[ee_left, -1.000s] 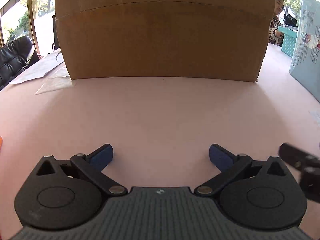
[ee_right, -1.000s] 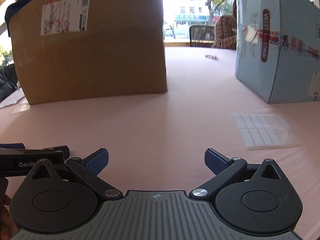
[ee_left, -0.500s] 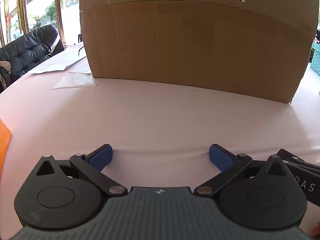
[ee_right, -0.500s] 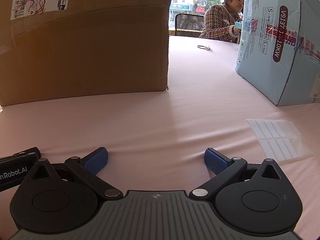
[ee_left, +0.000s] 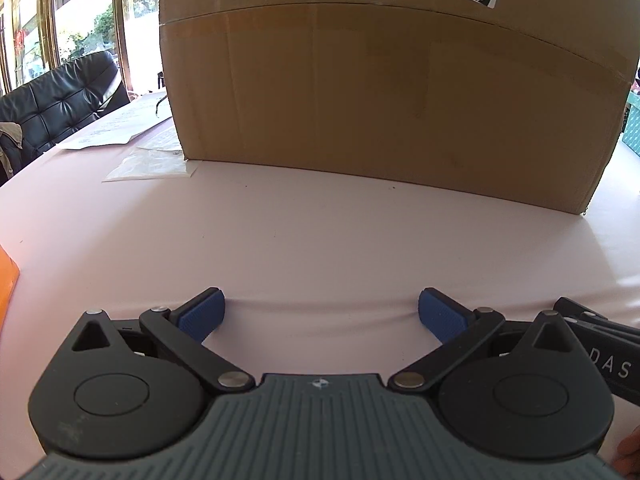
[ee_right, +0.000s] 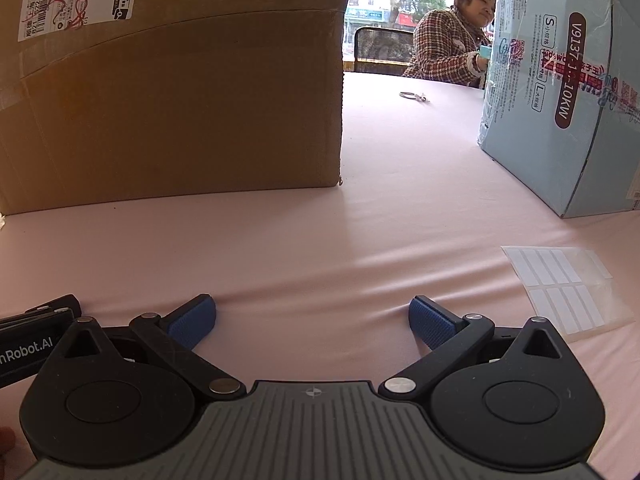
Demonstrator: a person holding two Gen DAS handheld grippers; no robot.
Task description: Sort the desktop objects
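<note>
Both sets of jaws stand wide apart with nothing between them: the left gripper (ee_left: 320, 314) and the right gripper (ee_right: 312, 320) sit low over the pink bench (ee_left: 320, 240), side by side, each showing at the edge of the other's view, which reads as a ready pose, no object chosen yet. No small desktop object lies within reach of either; the nearest candidates are the sheet of white labels (ee_right: 560, 288) just right of the right gripper and the orange edge (ee_left: 8, 276) at the far left of the left view, too cropped to name. Beyond stands the big cardboard box (ee_left: 380, 92), papers (ee_left: 132, 140) at its left corner, the pale blue box (ee_right: 568, 92) to the right, a key ring (ee_right: 414, 97) farther off, and a seated person (ee_right: 452, 48). Against a second ago, the left view has swung leftward and both have dropped closer to the bench, the cardboard box looming larger
</note>
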